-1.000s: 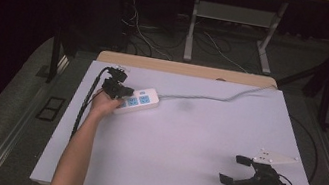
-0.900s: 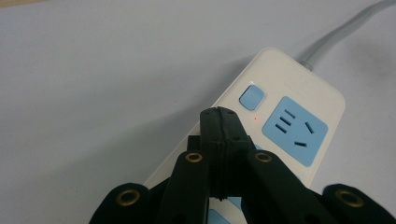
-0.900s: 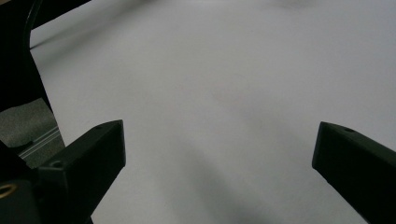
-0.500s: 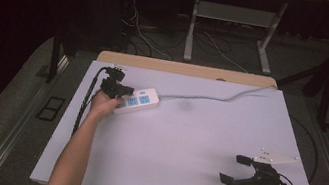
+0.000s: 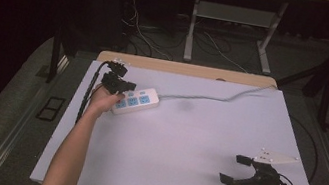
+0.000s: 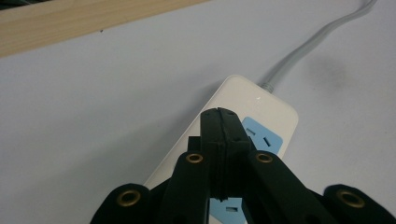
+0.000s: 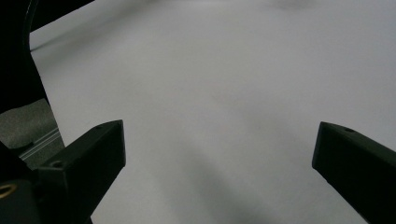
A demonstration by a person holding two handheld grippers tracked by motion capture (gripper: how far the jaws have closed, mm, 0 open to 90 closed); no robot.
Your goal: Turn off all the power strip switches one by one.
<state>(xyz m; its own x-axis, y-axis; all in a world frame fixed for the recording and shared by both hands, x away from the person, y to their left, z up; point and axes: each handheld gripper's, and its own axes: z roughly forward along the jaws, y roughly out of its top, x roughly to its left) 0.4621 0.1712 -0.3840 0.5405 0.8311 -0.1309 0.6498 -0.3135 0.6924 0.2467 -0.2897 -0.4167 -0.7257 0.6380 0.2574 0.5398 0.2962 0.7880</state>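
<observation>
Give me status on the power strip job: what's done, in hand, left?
Done: the power strip lies flat on the table, its grey cord trailing off the far edge. In hand: the left claw, jaws shut with nothing between them, sits over the blue sockets. Left: the right claw is open, holding nothing; no plug anywhere.

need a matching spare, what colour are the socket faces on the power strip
Light blue socket faces on a white power strip, clearest in the left gripper view.
</observation>
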